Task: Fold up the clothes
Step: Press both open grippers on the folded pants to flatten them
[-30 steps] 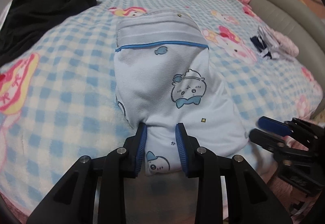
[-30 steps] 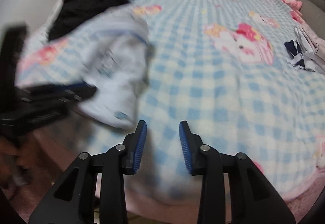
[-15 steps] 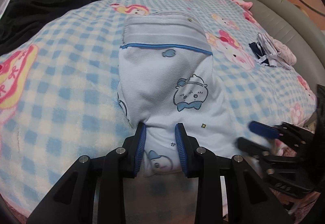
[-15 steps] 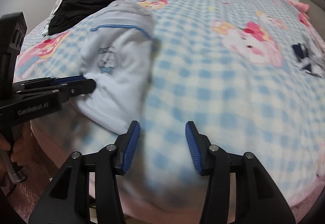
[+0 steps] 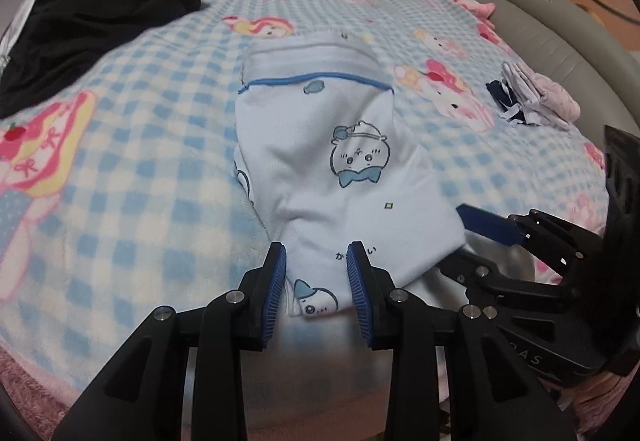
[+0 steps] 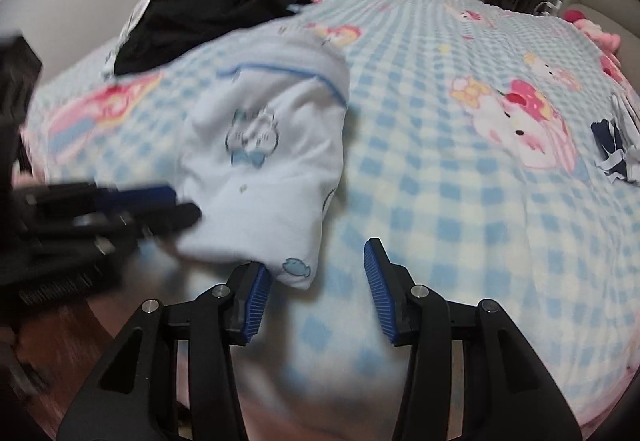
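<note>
The pale blue garment (image 5: 340, 177) lies on the checked bed blanket (image 5: 132, 201), its long axis running straight away from the left claw (image 5: 316, 281), blue-piped band at the far end. The left claw is clenched on the near hem, cloth bunched between its pads. The right claw (image 6: 316, 281) is released, its jaws having just widened; the garment's near right corner sits just inside its left pad. A black garment (image 5: 92, 17) lies far off to the left.

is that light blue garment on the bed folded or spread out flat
Folded. The garment lies as a compact bundle with layered edges; its near end sits between the left claw pads.
</note>
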